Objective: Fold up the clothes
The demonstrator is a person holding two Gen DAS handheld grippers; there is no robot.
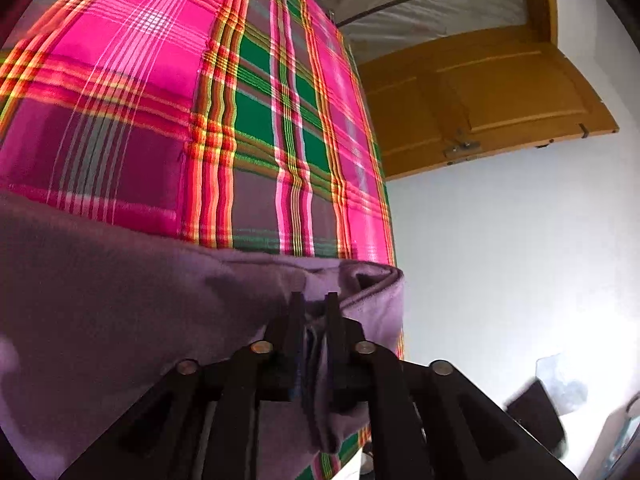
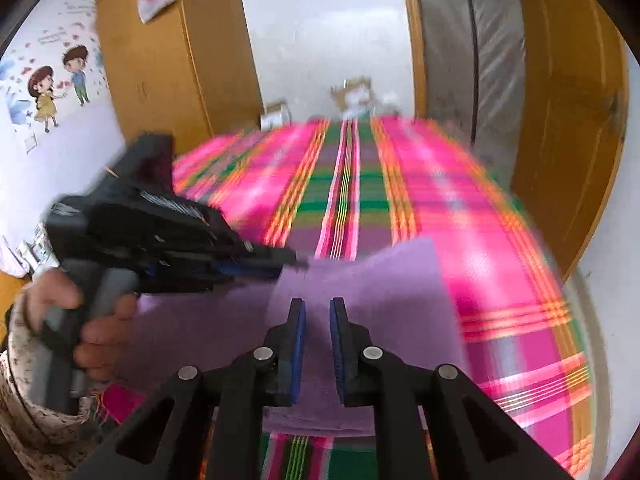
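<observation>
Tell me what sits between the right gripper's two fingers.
In the right wrist view, the right gripper has a narrow gap with purple cloth showing in it, lying on the plaid bedspread. Whether the pads press it cannot be told.

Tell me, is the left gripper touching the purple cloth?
Touching. In the left wrist view the left gripper has a bunched fold of the purple cloth pinched between its two fingers.

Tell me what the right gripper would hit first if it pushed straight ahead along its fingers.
Most likely the purple cloth: it lies directly ahead of the right gripper and between its fingers, spread on the plaid bedspread. Beyond the cloth's far edge comes the bedspread. Depth is hard to judge in the blurred fisheye view.
</observation>
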